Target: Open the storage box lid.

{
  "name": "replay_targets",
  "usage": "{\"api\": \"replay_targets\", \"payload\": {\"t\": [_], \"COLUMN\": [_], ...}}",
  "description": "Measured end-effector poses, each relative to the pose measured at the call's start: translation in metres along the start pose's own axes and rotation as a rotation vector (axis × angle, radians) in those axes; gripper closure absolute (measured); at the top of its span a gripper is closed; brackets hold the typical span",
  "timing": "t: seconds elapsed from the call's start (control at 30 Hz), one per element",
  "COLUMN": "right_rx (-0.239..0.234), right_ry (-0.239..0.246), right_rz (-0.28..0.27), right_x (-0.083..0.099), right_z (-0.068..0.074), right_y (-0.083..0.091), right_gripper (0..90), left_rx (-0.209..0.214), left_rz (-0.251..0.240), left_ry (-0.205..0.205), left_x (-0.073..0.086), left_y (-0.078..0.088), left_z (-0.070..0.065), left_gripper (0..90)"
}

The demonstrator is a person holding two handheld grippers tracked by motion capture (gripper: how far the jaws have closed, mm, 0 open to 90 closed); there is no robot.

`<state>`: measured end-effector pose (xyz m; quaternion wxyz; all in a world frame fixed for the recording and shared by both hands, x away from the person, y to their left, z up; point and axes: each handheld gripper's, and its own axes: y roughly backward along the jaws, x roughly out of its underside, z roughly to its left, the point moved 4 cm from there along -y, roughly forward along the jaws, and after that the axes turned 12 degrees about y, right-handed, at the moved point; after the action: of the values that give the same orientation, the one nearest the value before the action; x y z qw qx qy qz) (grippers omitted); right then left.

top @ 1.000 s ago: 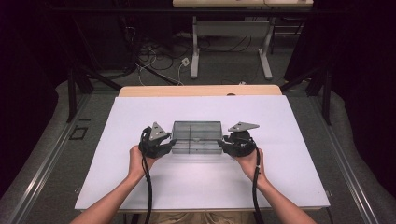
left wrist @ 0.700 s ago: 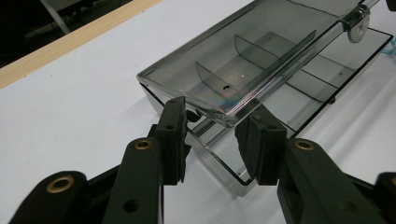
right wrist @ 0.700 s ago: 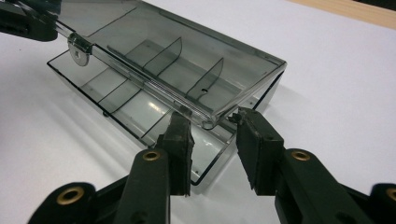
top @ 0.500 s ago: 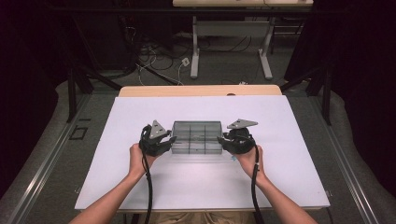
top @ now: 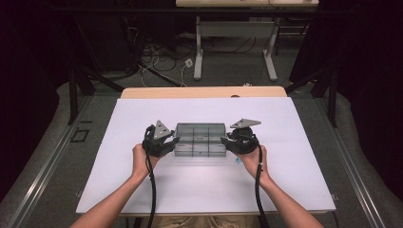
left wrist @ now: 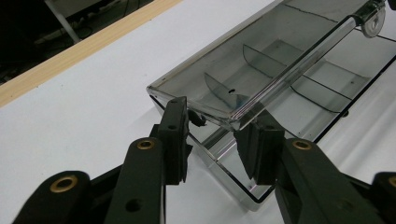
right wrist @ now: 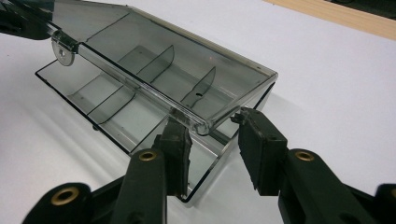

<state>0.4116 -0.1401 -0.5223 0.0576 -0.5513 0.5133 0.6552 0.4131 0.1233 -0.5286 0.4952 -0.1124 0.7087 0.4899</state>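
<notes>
A clear smoky plastic box [top: 199, 140] with inner dividers lies in the middle of the white table. Its hinged lid [left wrist: 261, 60] [right wrist: 154, 42] is tilted up above the base [left wrist: 327, 88] [right wrist: 107, 109]. My left gripper [top: 172, 142] [left wrist: 217, 128] is at the box's left end, jaws closed on the end of the lid's front rim. My right gripper [top: 227, 141] [right wrist: 212, 133] holds the opposite end of the lid the same way. The compartments I can see hold nothing.
The white table top [top: 204, 185] spreads wide around the box, with a wooden strip [top: 204, 91] along its far edge. Beyond it are a dark floor with cables [top: 157, 66] and desk legs [top: 199, 52].
The right gripper has shifted very slightly away from me. The left gripper and the box have kept still.
</notes>
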Motion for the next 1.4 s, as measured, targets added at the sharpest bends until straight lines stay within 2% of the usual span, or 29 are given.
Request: {"api": "replay_targets", "payload": {"t": [0.37,0.83,0.87,0.97,1.13,1.2,1.23,1.4], "right_rx": [-0.004,-0.004,-0.004,0.001,0.005,0.003,0.002,0.003], "right_ry": [0.0,-0.001,-0.001,0.0,0.01,0.009,0.01,0.022], "right_rz": [0.01,0.01,0.01,0.012,0.026,0.032,0.037,0.051], "right_x": [-0.002,-0.01,-0.01,-0.012,-0.014,-0.015,-0.015,-0.019], "right_z": [-0.002,-0.007,-0.007,-0.007,-0.007,-0.009,-0.009,-0.011], "right_y": [0.0,0.001,0.001,0.001,0.003,0.002,0.001,0.0], "right_gripper": [64.3,66.1,66.1,66.5,67.3,67.6,67.4,67.7], "left_rx": [-0.002,0.001,0.0,-0.008,-0.012,-0.02,-0.019,-0.016], "left_rz": [0.003,0.007,-0.008,0.002,0.008,0.009,0.011,0.023], "left_ry": [-0.011,0.003,0.01,0.0,0.009,-0.001,0.008,0.004], "left_x": [-0.003,-0.01,-0.011,-0.013,-0.014,-0.015,-0.016,-0.02], "left_y": [-0.001,-0.002,-0.003,-0.005,-0.007,-0.008,-0.009,-0.009], "left_z": [0.001,0.004,0.004,0.005,0.006,0.007,0.007,0.009], "left_gripper": [64.2,65.2,65.2,65.1,66.1,67.1,67.5,68.9]}}
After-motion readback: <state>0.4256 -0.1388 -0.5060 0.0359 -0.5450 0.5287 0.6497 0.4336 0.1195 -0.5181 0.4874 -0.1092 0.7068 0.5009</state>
